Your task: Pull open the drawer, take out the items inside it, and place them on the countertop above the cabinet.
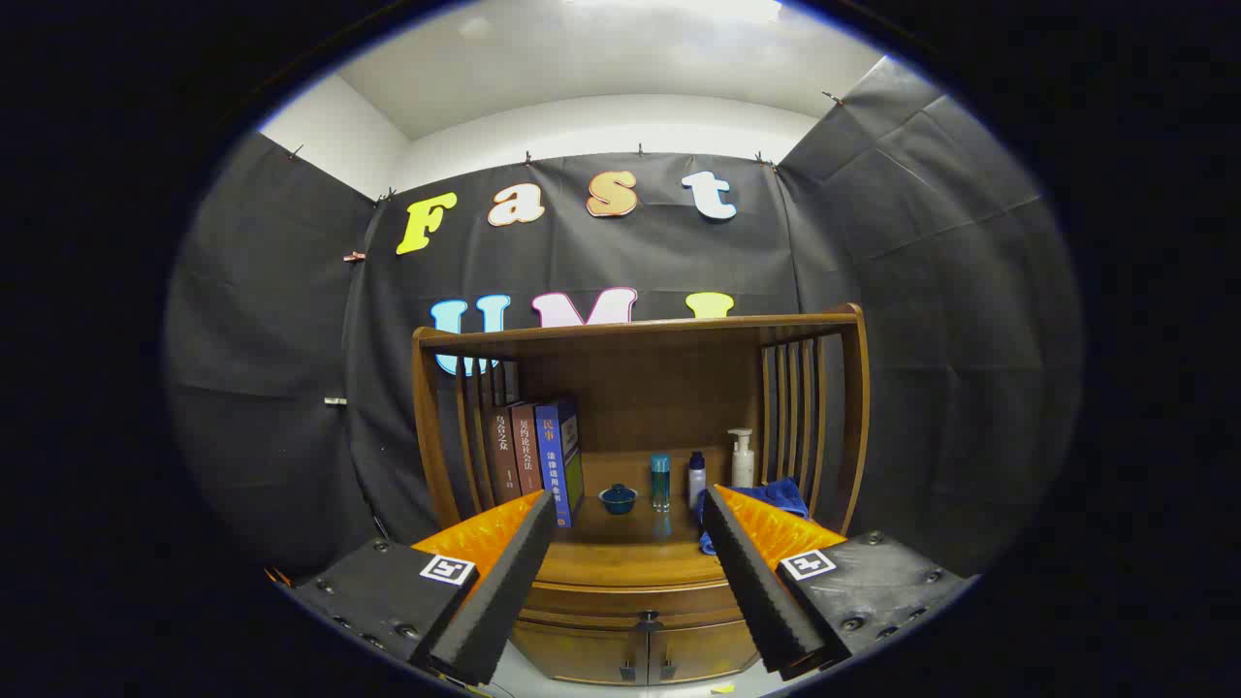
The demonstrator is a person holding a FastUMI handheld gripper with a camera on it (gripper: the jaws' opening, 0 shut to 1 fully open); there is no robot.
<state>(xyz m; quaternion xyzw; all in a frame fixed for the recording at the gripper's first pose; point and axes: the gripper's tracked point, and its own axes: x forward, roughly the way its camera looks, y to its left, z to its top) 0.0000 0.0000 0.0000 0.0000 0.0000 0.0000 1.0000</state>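
Hand-held gripper [630, 514] is spread wide, nothing between the fingers, held back from the brown wooden cabinet with a slatted hutch top [640, 334], roughly square to its front; my read is an approach pose, lining up on the drawer before any contact. The shallow brown wooden drawer with a small dark knob [648, 615] sits just under the counter edge, low between the two fingers, and looks fully closed, so its contents can't be seen and nothing has come out yet. Below it are two small cabinet doors [640, 654] with dark pulls, also closed. The polished wooden counter [620, 557] above the drawer is already partly taken: a row of upright books in brown and blue covers [533, 456] leans against the left slats, a small dark blue lidded bowl [618, 498] sits near centre, a slim teal bottle [660, 482] and a small white bottle with a dark cap [696, 479] stand right of it, a white pump bottle [743, 458] is far right at the back, and a folded blue cloth [785, 494] lies right, partly behind the right finger. Free space for drop-off looks best on the near centre strip of the counter. Knob is small, so the fingers will likely need to narrow and drop lower to pinch it; a skewed pull could slip off.
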